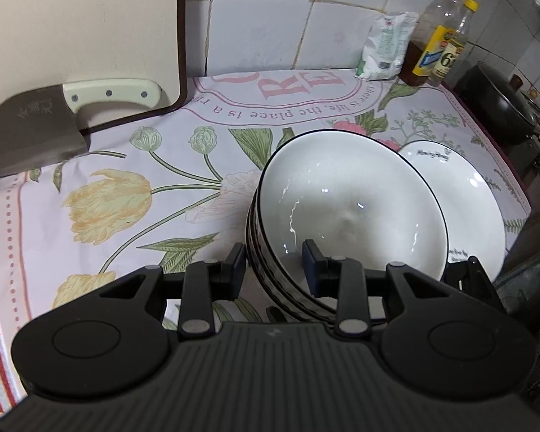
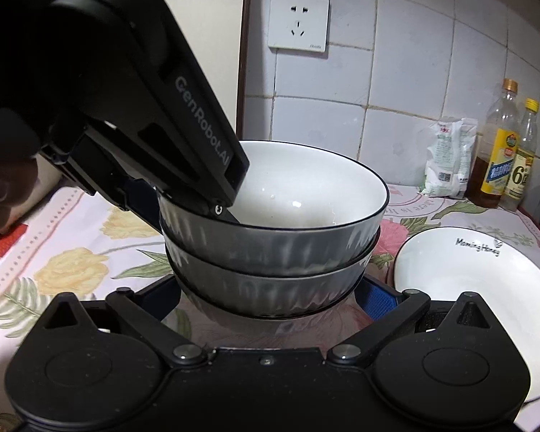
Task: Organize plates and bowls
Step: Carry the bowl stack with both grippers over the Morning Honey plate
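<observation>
A stack of white bowls (image 1: 342,198) with dark ribbed outsides and black rims sits tilted over the floral cloth (image 1: 126,198). My left gripper (image 1: 273,259) is shut on the near wall of the stack, one finger inside the top bowl and one outside. The right wrist view shows that same left gripper (image 2: 212,212) clamped on the top bowl's left rim. My right gripper (image 2: 270,293) stands wide around the lowest bowl (image 2: 270,288), its pads pressing on both sides. A white plate (image 2: 468,288) with black lettering lies to the right of the stack, also in the left wrist view as the plate (image 1: 478,198).
A cleaver (image 1: 28,133) leans on a cutting board (image 1: 82,28) at the back left. Two oil bottles (image 2: 500,151) and a white bag (image 2: 446,158) stand against the tiled wall. A dark wok (image 1: 500,100) sits far right. A wall socket (image 2: 298,21) is above.
</observation>
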Demonstrator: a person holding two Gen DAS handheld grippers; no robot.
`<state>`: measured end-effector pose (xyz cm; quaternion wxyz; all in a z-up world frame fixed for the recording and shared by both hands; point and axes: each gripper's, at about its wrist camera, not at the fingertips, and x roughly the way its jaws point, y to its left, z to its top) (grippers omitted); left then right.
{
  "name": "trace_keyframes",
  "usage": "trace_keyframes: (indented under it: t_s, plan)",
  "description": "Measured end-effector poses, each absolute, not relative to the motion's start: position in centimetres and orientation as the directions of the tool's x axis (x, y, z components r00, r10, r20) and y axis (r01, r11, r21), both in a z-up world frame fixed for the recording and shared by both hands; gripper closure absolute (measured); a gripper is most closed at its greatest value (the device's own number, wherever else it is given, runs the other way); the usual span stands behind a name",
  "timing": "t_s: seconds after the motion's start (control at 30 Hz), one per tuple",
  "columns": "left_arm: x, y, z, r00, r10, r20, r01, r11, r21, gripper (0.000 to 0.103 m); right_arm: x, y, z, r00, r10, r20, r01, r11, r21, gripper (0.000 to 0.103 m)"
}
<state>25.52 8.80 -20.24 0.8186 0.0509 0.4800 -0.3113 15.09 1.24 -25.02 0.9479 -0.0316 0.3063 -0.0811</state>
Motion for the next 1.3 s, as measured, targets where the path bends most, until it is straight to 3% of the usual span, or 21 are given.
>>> trace_keyframes:
  t_s: [0.7, 0.97, 1.3]
  plan:
    - [18.2, 5.3, -10.3, 0.394, -0.569, -0.722, 0.643, 0.732, -0.226, 0.072, 8.9, -1.6, -15.1, 0.845, -0.253, -0.471, 0.169, 0.962, -0.213, 0.000]
    - [16.9, 0.7, -8.7, 0.368, -0.615, -0.698, 0.697, 0.679, -0.231, 0.072, 7.8, -4.6, -12.9, 0.822, -0.343, -0.454, 0.258, 0.936, -0.241, 0.000]
    - [15.8, -4.9, -10.8, 0.360, -0.582, -0.729, 0.668, 0.706, -0.234, 0.072, 7.0, -10.4, -13.6, 0.802, -0.308, -0.511, 0.217, 0.948, -0.231, 0.000]
